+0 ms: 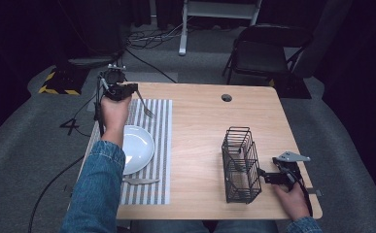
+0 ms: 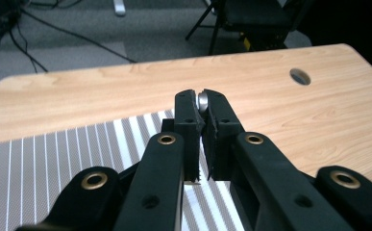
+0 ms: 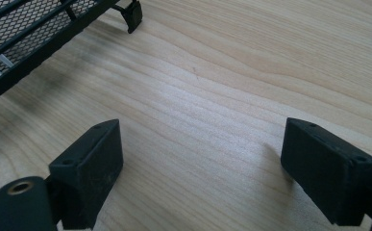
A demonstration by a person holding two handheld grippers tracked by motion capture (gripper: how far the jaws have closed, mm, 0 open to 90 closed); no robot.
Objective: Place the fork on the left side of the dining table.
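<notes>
While clamped by the left gripper [image 1: 127, 91] at the handle end only, fork [image 1: 145, 108] above the striped mat's [image 1: 159, 160] far edge may pivot or slip. Right gripper [image 3: 200, 163] wide open, empty, beside wire basket [image 1: 240, 165].

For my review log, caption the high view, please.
Left hand-held gripper holds a fork above the striped placemat; right hand-held gripper rests open beside the wire basket.

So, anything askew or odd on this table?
Nothing spilled or damaged. The fork is off the mat, held in the shut left gripper; the knife lies crosswise below the plate.
</notes>
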